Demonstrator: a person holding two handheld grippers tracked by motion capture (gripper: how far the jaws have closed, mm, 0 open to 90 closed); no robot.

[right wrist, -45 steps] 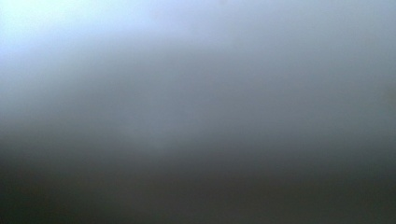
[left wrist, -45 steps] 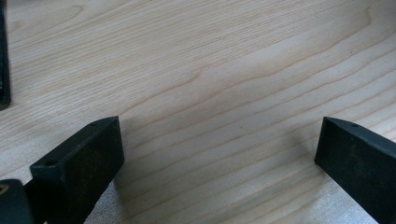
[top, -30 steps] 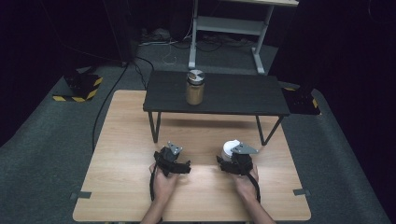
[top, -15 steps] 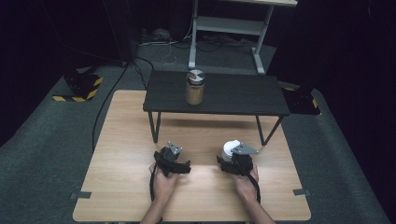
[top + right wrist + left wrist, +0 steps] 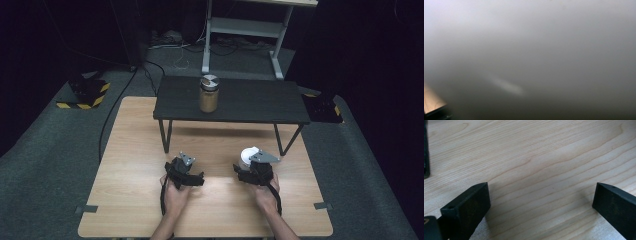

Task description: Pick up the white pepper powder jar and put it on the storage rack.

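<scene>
The wooden worktop (image 5: 130,200) is carrying everything, with a low black bench (image 5: 250,100) standing across its far half. A jar (image 5: 209,94) with a metal lid is sitting upright on the bench, left of its middle and well apart from both hands.

Near the front edge, right of the middle, the right tool (image 5: 252,167) is lying up against a white round object (image 5: 247,154), which is resting on the wood just in front of the bench's right leg. In the right gripper view a pale blurred surface is pressing close to the lens, so I cannot tell whether the tool is closed on the object or merely standing around it.

Left of the middle, the left tool (image 5: 539,202) is resting low over bare wood with its jaws spread wide and nothing between them.

The main risk, as I judge it, is lifting the white object on an unconfirmed grip: if the jaws are only touching its rim, it could slip out and roll toward the front edge. Reaching forward could also be knocking the bench leg and shaking the jar.
</scene>
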